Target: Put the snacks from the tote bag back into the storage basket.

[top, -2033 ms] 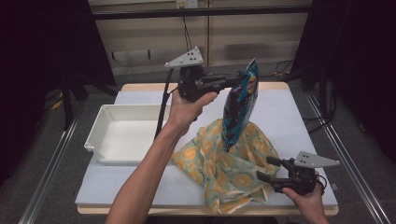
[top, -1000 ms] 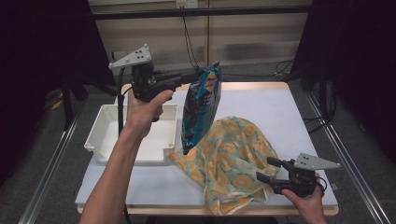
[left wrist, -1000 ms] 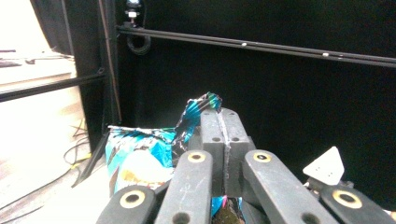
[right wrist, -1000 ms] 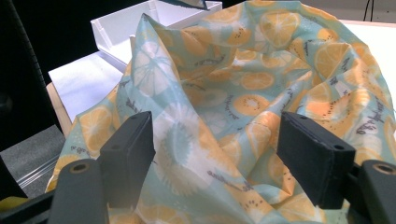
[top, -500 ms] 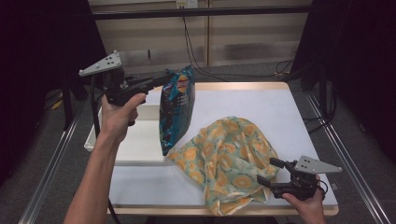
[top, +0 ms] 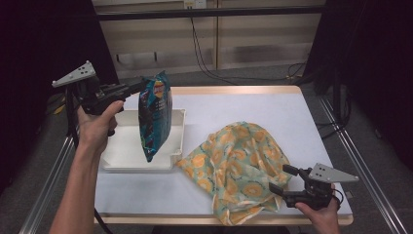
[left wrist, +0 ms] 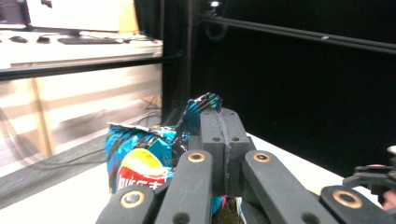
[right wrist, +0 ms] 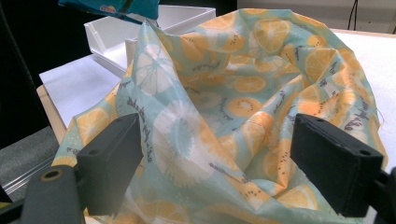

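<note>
High view: left tool [top: 138,88] clenched on chip bag [top: 155,116] above tray [top: 178,142]; right tool [top: 280,179] released, jaws just opened, beside cloth [top: 234,161].

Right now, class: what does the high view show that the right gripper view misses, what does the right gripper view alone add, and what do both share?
High view alone: the left gripper pinching the top of the chip bag above the tray, and the whole table.

Right gripper view alone: the fine citrus print between the right gripper's open jaws.

Both: the cloth, tray, bag and right gripper.
</note>
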`<state>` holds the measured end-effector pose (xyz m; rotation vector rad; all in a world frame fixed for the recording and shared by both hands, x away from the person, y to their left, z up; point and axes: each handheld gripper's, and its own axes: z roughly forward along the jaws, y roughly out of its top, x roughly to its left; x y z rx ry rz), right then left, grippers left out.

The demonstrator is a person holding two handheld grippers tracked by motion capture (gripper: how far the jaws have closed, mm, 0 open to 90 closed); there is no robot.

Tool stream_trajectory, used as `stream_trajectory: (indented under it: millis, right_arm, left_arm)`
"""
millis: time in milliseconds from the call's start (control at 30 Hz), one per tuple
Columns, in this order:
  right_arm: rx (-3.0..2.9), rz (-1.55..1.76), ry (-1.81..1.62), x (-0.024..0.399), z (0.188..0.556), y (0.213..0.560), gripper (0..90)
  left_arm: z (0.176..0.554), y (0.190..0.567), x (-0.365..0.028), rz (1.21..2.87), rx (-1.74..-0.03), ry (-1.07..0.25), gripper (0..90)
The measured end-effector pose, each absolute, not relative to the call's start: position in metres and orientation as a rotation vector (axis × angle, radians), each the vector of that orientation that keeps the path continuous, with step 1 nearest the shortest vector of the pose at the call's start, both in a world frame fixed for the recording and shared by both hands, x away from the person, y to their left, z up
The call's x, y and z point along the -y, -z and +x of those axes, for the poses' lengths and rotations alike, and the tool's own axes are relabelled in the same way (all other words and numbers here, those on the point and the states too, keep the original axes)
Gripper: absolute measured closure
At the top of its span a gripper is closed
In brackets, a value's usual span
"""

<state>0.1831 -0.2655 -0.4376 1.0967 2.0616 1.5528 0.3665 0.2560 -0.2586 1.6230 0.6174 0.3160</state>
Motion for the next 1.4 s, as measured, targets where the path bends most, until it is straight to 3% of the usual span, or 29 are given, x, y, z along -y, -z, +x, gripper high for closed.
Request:
stream_trajectory:
  millis: [367, 733, 1400]
  right_arm:
    - [-2.061, 1.108, -1.556, 0.265, 0.184, 0.438, 16.3]
    - [-2.067, 1.102, -1.551, 0.266, 0.185, 0.439, 16.3]
    - [-2.074, 1.109, -1.552, 0.266, 0.186, 0.44, 16.3]
  left_arm:
    - [0.38, 0.28, -0.291, 1.588, -0.744, -0.37, 90.0]
    - [0.401, 0.298, -0.295, 1.581, -0.82, -0.441, 90.0]
    - [0.442, 0.335, -0.235, 1.576, -0.789, -0.423, 90.0]
